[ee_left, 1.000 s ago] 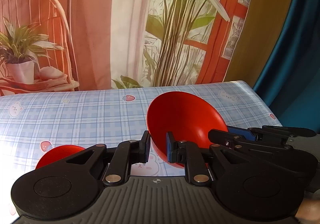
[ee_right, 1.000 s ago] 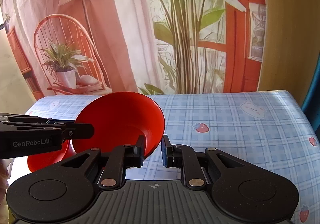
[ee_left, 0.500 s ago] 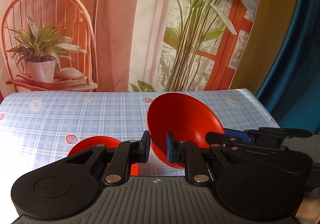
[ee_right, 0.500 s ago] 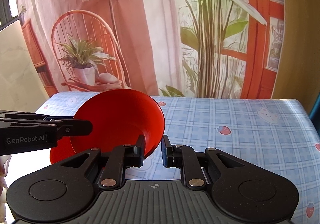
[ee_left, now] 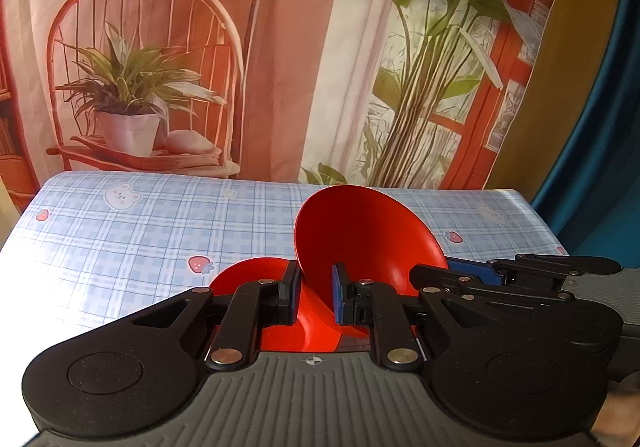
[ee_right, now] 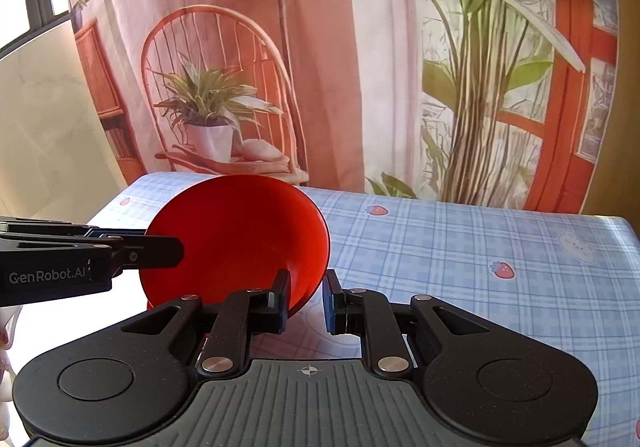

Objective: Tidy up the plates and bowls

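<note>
A red bowl [ee_left: 368, 239] [ee_right: 236, 235] hangs tilted above the table, gripped at opposite sides of its rim. My left gripper [ee_left: 314, 295] is shut on the rim's left side. It shows in the right wrist view as a black arm [ee_right: 160, 247] reaching in from the left. My right gripper [ee_right: 306, 301] is shut on the rim's right side, and it enters the left wrist view from the right [ee_left: 432, 275]. A second red dish [ee_left: 248, 275] lies on the cloth just below and left of the held bowl, partly hidden by my left fingers.
The table carries a blue plaid cloth [ee_left: 120, 239] [ee_right: 460, 247] with strawberry and bear prints. Its left edge is close in both views. A printed backdrop [ee_left: 280, 67] hangs behind the far edge, and a blue curtain [ee_left: 600, 127] stands to the right.
Both grippers carried the red bowl leftward across the table. The second red dish, earlier far to the lower left, now sits right under the held bowl.
</note>
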